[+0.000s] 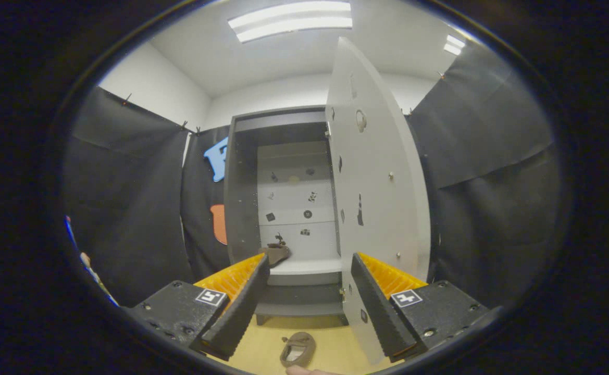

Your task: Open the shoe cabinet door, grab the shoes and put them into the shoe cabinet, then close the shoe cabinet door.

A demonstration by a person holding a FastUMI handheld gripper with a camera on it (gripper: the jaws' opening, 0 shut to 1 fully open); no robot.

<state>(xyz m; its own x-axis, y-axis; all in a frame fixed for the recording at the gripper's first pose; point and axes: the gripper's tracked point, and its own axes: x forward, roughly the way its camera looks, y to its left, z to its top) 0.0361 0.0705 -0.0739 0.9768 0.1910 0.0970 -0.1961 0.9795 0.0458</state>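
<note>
The left finger of the claw (309,307) hides part of the shoe (276,253) on the shelf (309,266). The small marks on the cabinet (241,182) back and door (372,198) are too small to tell.

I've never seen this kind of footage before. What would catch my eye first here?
A tall pale shoe cabinet stands ahead with its door swung wide open. One brown shoe sits on its lower shelf; another shoe lies on the floor between the open gripper fingers.
</note>
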